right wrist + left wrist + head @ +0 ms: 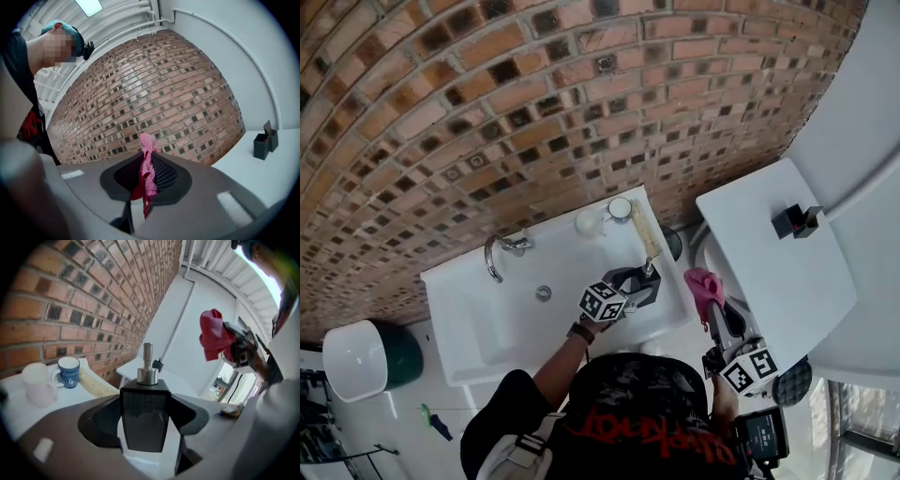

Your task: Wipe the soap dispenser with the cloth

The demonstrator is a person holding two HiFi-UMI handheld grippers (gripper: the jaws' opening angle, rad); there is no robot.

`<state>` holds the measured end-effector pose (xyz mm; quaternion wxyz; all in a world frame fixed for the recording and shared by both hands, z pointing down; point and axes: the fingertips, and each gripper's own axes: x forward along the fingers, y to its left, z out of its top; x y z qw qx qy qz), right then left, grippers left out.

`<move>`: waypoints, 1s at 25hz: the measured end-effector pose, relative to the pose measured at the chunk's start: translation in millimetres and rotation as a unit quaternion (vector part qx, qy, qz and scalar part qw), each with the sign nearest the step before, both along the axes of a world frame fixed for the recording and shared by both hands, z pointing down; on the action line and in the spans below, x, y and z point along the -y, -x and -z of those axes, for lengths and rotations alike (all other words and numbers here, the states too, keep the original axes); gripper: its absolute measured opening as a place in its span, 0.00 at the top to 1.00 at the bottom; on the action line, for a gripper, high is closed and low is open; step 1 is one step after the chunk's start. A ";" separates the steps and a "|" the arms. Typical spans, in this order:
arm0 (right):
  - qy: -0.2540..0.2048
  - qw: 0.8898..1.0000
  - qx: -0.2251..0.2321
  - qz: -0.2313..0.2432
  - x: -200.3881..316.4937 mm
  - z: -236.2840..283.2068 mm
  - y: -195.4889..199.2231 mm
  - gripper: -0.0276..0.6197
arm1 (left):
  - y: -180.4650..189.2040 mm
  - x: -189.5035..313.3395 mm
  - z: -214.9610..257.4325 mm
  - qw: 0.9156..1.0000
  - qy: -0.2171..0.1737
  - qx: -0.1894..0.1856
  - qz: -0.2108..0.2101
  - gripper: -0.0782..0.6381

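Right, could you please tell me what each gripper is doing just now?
Left gripper: closed on the soap dispenser.
Right gripper: closed on the pink cloth.

Left tool [643, 282] around soap dispenser [650, 269] on sink [478, 319] edge; right tool [711, 303] holds pink cloth [701, 283] beside sink.

Wears a dark camouflage-patterned cap [623, 380] and a black short-sleeved shirt [502, 415] with red lettering. Has a dark band [580, 331] round the left wrist and a pale strap [517, 457] at the shoulder. Shows a teal headband [57, 26] with a small black camera [89, 47] in the right gripper view. Ends in a grey-bodied left gripper [639, 284] and right gripper [713, 302], with black mesh-textured jaws and a white cube [602, 303] of black square markers on each.
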<state>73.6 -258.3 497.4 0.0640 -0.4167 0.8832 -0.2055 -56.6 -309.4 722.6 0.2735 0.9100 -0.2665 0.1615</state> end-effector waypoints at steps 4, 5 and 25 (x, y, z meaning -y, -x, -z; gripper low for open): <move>-0.022 0.999 0.019 0.026 2.8 11.0 32.0 0.89 | 6.2 2.0 80.4 0.999 -0.012 -0.046 0.027 0.46; -0.034 0.998 0.025 0.036 3.0 17.4 42.8 0.89 | 9.0 2.6 100.5 0.998 -0.017 -0.057 0.034 0.46; -0.095 0.983 -0.031 0.155 -44.3 26.8 141.1 0.89 | 84.0 -35.0 328.2 0.950 -0.148 -0.262 0.083 0.46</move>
